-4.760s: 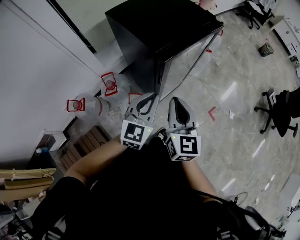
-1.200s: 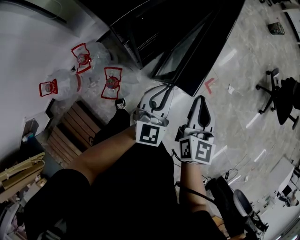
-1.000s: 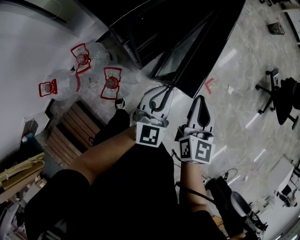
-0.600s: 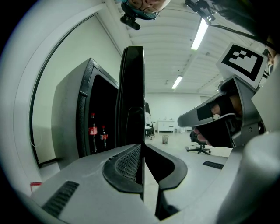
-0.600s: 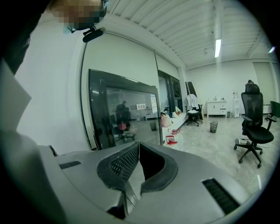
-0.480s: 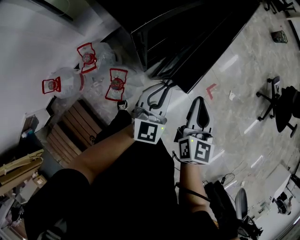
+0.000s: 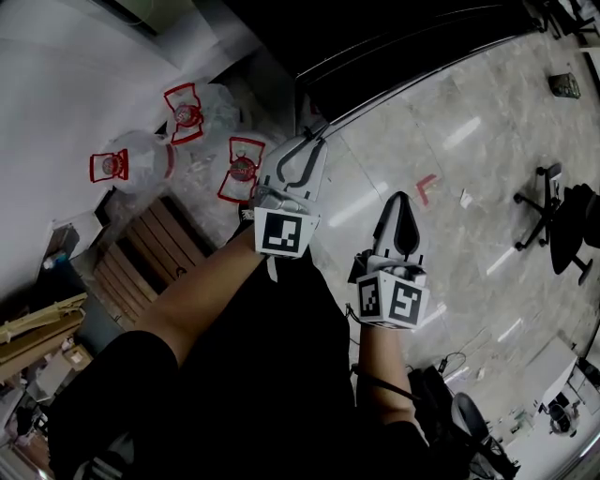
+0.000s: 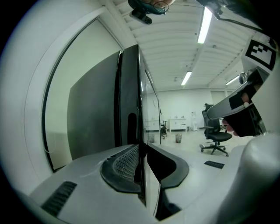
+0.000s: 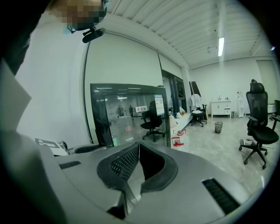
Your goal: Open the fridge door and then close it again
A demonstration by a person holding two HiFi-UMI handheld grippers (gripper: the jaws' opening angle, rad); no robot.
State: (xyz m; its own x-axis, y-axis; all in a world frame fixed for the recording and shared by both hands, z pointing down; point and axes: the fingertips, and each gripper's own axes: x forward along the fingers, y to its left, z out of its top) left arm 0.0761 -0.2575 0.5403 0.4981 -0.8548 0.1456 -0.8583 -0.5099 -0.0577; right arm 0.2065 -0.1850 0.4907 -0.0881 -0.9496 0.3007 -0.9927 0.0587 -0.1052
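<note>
The black fridge (image 7: 375, 28) fills the top of the head view, its glass door (image 7: 412, 66) lying almost flat against the body. My left gripper (image 7: 309, 142) is shut, with its tip at the door's near edge; whether it touches is unclear. In the left gripper view the shut left gripper (image 8: 140, 148) points at the fridge's dark edge, just below a slot-like handle recess (image 8: 131, 127). My right gripper (image 7: 400, 197) hangs back over the floor, shut and holding nothing. The right gripper (image 9: 139, 144) faces the glass door (image 9: 131, 111), which reflects the office.
Three clear water jugs with red handles (image 7: 187, 112) (image 7: 127, 159) (image 7: 242, 169) stand left of the fridge by the white wall (image 7: 56, 75). A wooden pallet (image 7: 159, 253) lies near my left leg. An office chair (image 7: 562, 216) and red floor tape (image 7: 427, 187) are to the right.
The door has swung from wide open to nearly flat against the fridge. My left gripper moved forward and up along with its edge. The right gripper stayed put.
</note>
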